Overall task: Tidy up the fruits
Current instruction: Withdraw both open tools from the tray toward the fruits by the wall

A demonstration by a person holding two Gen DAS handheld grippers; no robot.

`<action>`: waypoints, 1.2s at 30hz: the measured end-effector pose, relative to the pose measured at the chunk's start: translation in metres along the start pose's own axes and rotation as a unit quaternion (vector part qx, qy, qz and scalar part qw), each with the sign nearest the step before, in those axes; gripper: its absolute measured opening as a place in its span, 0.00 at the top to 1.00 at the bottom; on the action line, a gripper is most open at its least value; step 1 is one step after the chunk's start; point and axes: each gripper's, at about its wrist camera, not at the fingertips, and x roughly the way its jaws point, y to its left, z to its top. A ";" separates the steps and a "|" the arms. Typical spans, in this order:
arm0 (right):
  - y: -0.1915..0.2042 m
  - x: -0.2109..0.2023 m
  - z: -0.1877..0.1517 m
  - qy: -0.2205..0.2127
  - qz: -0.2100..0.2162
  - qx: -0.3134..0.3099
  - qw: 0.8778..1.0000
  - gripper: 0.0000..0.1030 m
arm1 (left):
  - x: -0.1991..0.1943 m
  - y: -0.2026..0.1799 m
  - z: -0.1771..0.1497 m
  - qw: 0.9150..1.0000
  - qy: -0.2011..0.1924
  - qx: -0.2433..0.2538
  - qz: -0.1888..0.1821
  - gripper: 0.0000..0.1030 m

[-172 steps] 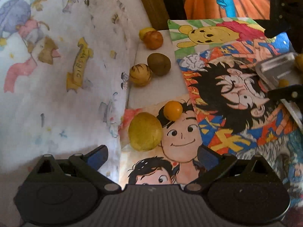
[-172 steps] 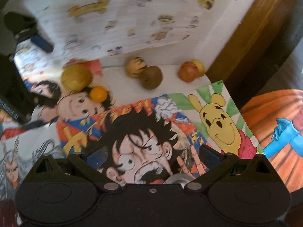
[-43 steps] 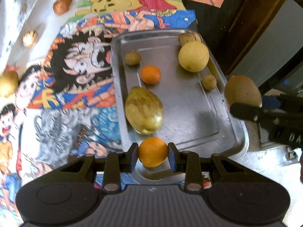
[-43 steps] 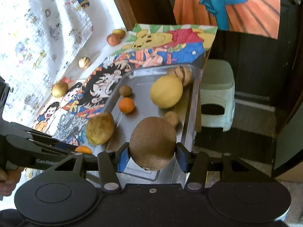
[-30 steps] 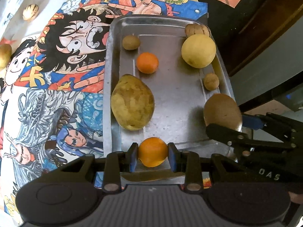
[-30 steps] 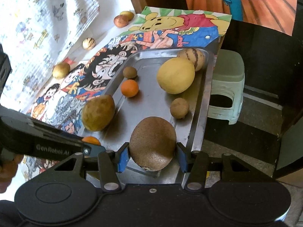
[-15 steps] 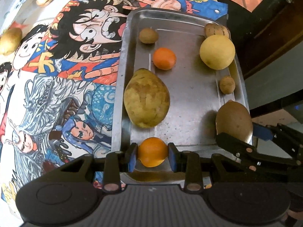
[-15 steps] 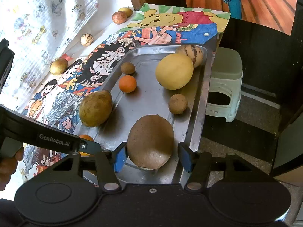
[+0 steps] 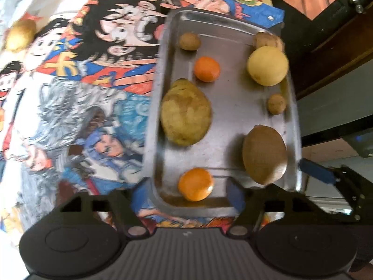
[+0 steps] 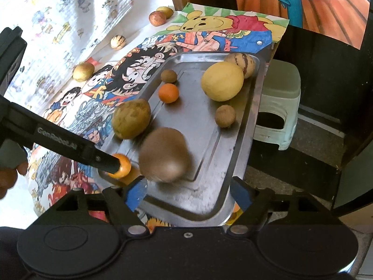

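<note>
Fruits are being let go into the metal tray (image 9: 233, 107), two at once, and this is the release step. Left tool (image 9: 184, 194) has its jaws opening, spread clear of the small orange (image 9: 195, 183), which sits on the tray floor between the fingertips with a gap on either side. Right tool (image 10: 190, 192) is opening too; the big brown fruit (image 10: 164, 155) lies just ahead of its blue pads and toward the left one, blurred in that view as if it is rolling, and no pad touches it. From the left tool's view that brown fruit (image 9: 264, 154) rests to the right of the orange, close to the tray's right rim. Farther ahead of both tools the tray already holds a large mottled fruit (image 9: 186, 112), another orange (image 9: 207, 68), a round yellow one (image 9: 267, 66) and several small brown ones. Out beyond the tray, to the left on the picture-covered counter (image 9: 93, 107), I can see loose fruits waiting: a yellowish one (image 10: 83, 71), a striped one (image 10: 118, 41) and a reddish one (image 10: 157, 18) with a yellow one touching it. To my eye the job is more than half done. Next, both tools should lift straight back so the fingers do not nudge what they dropped, wait for the brown fruit to settle, then swing left toward the nearest loose fruit with jaws wide.
</note>
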 end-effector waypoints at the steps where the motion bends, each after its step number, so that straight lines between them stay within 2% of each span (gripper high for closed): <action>1: 0.001 -0.002 -0.001 0.001 0.000 0.000 1.000 0.19 | -0.003 0.002 -0.002 1.000 -0.001 0.002 0.007 0.20; 4: 0.003 -0.007 -0.003 0.007 0.003 0.003 1.000 0.11 | -0.009 0.010 -0.007 1.000 0.005 0.003 0.005 0.17; 8: 0.009 -0.009 -0.004 0.032 0.009 0.015 0.999 0.02 | -0.013 0.022 -0.014 1.000 0.016 -0.001 0.019 0.08; 13: 0.012 0.001 -0.003 0.105 0.004 0.056 0.993 0.01 | -0.013 0.036 -0.023 0.998 0.036 0.008 0.057 0.03; 18: 0.019 0.006 0.000 0.135 -0.005 0.069 0.988 0.01 | -0.015 0.047 -0.031 0.993 0.041 0.025 0.107 0.02; 21: 0.027 0.006 0.005 0.140 -0.005 0.065 0.988 0.01 | -0.017 0.057 -0.033 0.991 0.042 0.028 0.127 0.01; 31: 0.054 0.008 0.031 0.129 -0.002 0.044 0.991 0.01 | -0.023 0.103 -0.031 0.988 0.041 -0.013 0.149 0.01; 36: 0.072 0.012 0.045 0.115 -0.024 0.011 0.993 0.01 | -0.031 0.128 -0.021 0.987 0.027 -0.028 0.158 0.01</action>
